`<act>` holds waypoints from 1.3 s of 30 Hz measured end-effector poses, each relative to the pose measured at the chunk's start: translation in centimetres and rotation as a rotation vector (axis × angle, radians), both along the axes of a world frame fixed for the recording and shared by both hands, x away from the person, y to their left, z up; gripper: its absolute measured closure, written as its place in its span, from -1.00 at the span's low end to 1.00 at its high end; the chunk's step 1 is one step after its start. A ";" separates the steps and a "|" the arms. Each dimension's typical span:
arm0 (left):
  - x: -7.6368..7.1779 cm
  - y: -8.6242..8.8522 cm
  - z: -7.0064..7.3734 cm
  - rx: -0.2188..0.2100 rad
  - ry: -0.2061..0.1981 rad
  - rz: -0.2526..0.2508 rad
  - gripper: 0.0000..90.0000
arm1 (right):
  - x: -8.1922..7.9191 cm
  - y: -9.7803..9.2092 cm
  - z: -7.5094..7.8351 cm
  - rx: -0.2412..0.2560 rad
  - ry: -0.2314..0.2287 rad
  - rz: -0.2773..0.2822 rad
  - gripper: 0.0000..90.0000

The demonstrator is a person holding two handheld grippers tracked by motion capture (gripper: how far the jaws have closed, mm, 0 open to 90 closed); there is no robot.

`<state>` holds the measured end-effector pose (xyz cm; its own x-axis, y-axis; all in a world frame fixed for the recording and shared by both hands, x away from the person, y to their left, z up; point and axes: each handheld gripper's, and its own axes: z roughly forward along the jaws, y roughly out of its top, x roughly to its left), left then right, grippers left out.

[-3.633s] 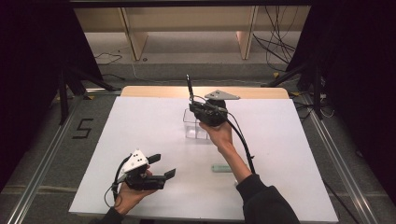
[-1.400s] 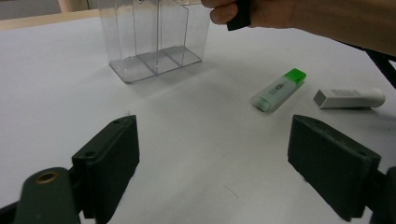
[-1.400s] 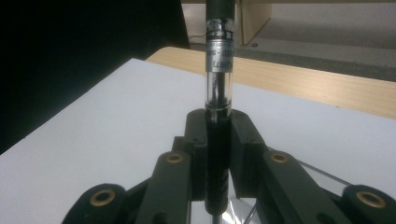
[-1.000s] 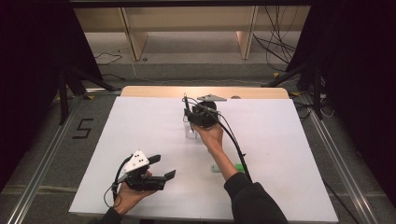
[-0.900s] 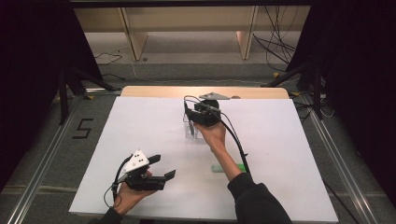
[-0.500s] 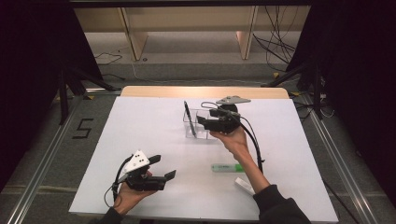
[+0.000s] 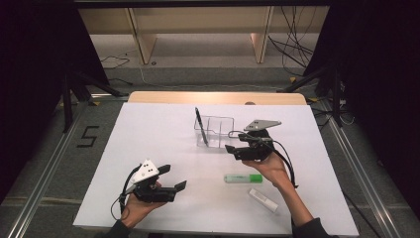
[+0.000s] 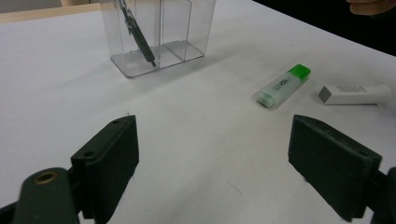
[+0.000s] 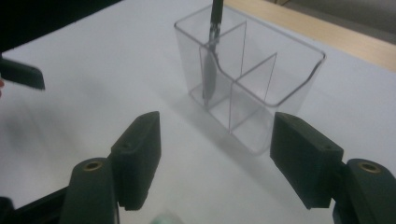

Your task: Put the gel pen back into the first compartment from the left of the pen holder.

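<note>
A clear plastic organizer with several compartments stands at the middle of the white table. A dark pen leans upright in its left compartment. My right gripper hovers just right of and nearer than the organizer, open and empty, with the organizer and pen straight ahead between its jaws. My left gripper rests open and empty at the near left. Ahead of it I see the organizer, the pen, a green-capped highlighter and a white stick-shaped item.
The highlighter lies flat just below my right hand, and the white stick-shaped item lies nearer the table's front edge. A wooden strip borders the table's far side. Dark stands and cables sit on the floor beyond.
My right gripper has let go of the pen, which now stands in the organizer, and has drawn back to the right and toward the person. The left gripper has stayed put.
</note>
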<state>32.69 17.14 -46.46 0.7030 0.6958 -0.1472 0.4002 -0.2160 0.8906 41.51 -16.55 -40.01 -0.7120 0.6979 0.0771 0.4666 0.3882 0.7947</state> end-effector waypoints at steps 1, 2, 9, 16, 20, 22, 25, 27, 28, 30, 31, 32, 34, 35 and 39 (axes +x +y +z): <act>0.0 0.0 0.0 -0.002 0.001 0.001 -0.64 | -0.2 -0.2 -0.2 -0.009 0.006 0.007 -0.24; 0.0 0.0 0.0 -0.003 0.001 0.001 -0.64 | -0.3 -0.5 -0.4 -0.021 0.011 0.019 -0.25; 0.1 0.1 -0.1 -0.004 0.003 0.003 -0.64 | -1.6 -2.0 -1.2 -0.077 0.031 0.086 -0.29; 0.1 0.0 -0.1 -0.002 0.005 0.001 -0.64 | -2.2 -2.7 -1.6 -0.114 0.047 0.130 -0.30; 0.1 0.0 0.0 -0.006 0.005 -0.001 -0.64 | -2.2 -2.7 -2.3 -0.152 0.075 0.146 -0.31; 0.1 0.0 -0.1 -0.006 0.008 0.000 -0.64 | -2.1 -2.6 -2.5 -0.174 0.082 0.153 -0.32; 0.2 0.0 -0.1 -0.010 0.010 0.002 -0.64 | -2.1 -2.8 -2.8 -0.179 0.089 0.174 -0.32; 0.2 0.0 0.0 -0.015 0.013 0.005 -0.64 | -2.0 -3.0 -3.1 -0.178 0.103 0.177 -0.33; 0.2 0.0 0.0 -0.016 0.013 0.005 -0.64 | -2.0 -3.1 -3.2 -0.179 0.106 0.179 -0.33; 0.2 0.0 -0.1 -0.014 0.016 0.006 -0.64 | -2.0 -3.2 -3.4 -0.190 0.113 0.183 -0.34; 0.3 0.0 -0.1 -0.013 0.017 0.006 -0.64 | -2.0 -3.3 -3.4 -0.194 0.111 0.185 -0.34; 0.3 0.0 -0.1 -0.011 0.016 0.006 -0.64 | -2.1 -3.3 -3.5 -0.193 0.113 0.186 -0.34; 0.3 0.0 -0.1 -0.009 0.017 0.005 -0.64 | -2.1 -3.3 -3.7 -0.202 0.122 0.191 -0.34; 0.3 0.0 -0.1 -0.009 0.017 0.005 -0.64 | -2.1 -3.2 -3.9 -0.209 0.125 0.194 -0.35; 0.3 -0.1 -0.1 -0.008 0.013 0.002 -0.64 | -2.3 -3.1 -4.1 -0.242 0.133 0.215 -0.37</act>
